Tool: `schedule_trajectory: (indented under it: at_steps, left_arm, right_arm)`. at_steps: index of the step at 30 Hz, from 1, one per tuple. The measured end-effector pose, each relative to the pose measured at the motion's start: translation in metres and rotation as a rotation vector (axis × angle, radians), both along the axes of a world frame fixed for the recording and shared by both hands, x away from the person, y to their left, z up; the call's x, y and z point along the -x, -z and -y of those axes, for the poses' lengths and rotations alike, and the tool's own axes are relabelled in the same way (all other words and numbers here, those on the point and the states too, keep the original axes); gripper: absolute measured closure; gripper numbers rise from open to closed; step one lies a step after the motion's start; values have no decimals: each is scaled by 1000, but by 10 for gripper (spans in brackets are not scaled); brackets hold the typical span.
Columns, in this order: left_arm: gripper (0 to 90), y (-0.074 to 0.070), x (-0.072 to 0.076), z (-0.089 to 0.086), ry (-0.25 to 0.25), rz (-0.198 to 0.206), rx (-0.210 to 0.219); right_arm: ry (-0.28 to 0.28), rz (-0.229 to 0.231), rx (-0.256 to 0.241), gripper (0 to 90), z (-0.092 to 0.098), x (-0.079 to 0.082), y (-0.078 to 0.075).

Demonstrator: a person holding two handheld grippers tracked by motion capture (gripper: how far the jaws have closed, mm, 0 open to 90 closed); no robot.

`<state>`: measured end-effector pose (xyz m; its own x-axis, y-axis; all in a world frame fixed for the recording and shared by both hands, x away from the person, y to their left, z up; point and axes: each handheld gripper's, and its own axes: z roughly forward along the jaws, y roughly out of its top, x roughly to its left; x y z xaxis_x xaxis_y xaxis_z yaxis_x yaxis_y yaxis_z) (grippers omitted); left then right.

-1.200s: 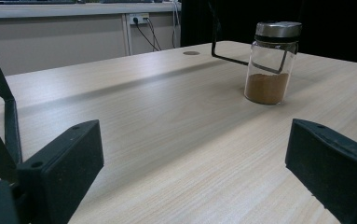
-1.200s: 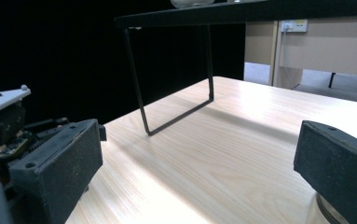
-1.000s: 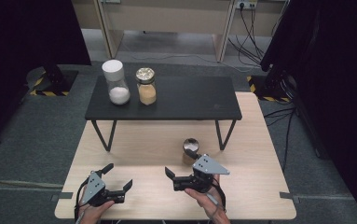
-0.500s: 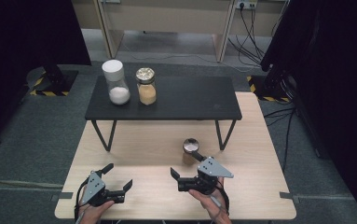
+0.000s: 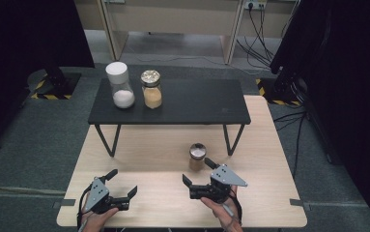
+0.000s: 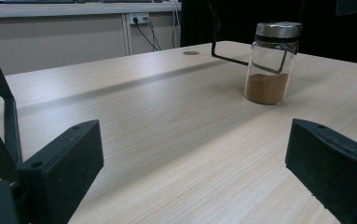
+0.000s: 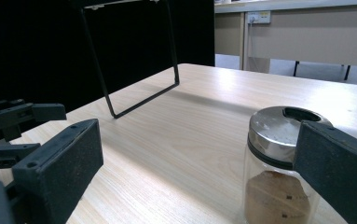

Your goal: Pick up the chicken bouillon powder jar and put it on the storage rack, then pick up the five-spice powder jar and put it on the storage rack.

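While both grippers stood spread, the right gripper (image 5: 198, 171) was just beside the spice jar (image 5: 197, 156) on the table (image 5: 153, 159).

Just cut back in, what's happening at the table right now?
A person holds a gripper in each hand at the near edge of the wooden table. The right gripper is open beside the small jar of brown powder, not gripping it; the right gripper view shows one jaw in front of its lid. The left gripper is open too, holding nothing. Two more jars, one with white powder and one with yellow powder, stand on the black raised shelf.
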<state>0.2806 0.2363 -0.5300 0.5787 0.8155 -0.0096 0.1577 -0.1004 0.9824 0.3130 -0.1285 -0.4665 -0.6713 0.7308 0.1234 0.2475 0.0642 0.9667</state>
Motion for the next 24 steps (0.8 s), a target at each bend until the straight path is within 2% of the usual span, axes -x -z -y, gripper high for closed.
schedule_trajectory:
  at_steps: [16,24]
  left_arm:
    - [37,0,0,0,0,0,-1]
    - [37,0,0,0,0,3,0]
  right_arm:
    - [34,-13,8,17,8,-1,8]
    - [64,-22,14,17,13,-7,14]
